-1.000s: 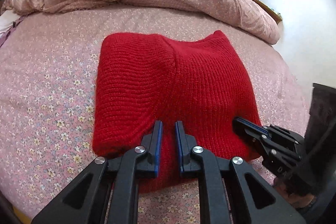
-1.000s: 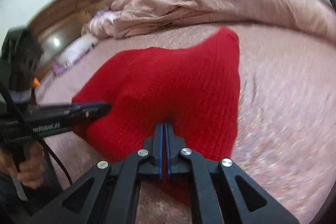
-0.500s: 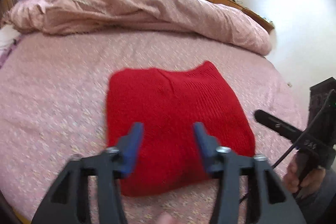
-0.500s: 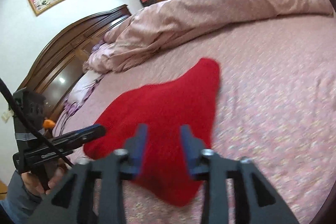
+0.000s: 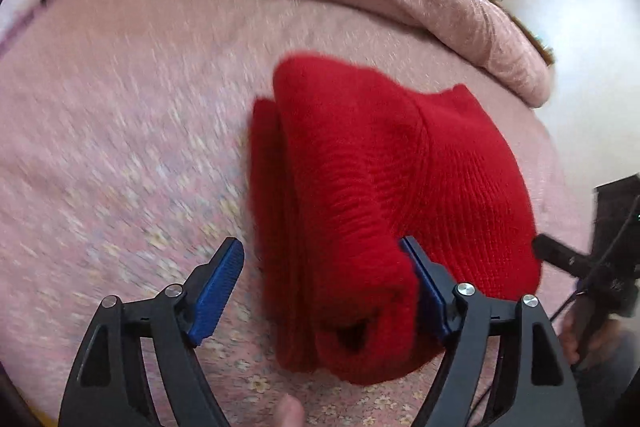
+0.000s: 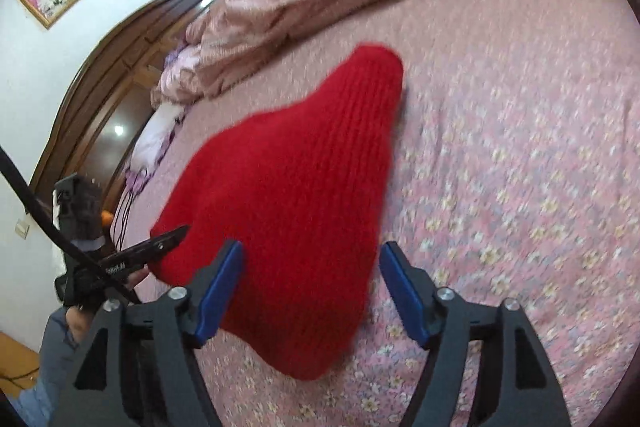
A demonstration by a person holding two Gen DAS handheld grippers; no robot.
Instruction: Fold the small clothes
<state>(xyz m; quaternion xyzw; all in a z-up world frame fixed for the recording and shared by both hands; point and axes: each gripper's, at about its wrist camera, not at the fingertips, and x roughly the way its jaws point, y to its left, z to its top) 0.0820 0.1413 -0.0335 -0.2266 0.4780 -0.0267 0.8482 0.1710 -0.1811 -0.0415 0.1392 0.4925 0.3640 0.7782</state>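
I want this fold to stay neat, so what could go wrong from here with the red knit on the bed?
1. The red knit lies folded in bulky layers; its near edge gapes and may spring open.
2. The left gripper has just been opening its jaws, yet the knit's corner still sits between them, so a pad could snag the loose weave.
3. The right gripper, also just opened, straddles the near edge and might drag it across the floral bedspread.

The folded red sweater (image 5: 384, 195) lies on the bed (image 5: 120, 131) near its right edge. The left gripper (image 5: 324, 287) has just been opening, its fingers (image 5: 218, 287) spread around the sweater's near end without pinching it.
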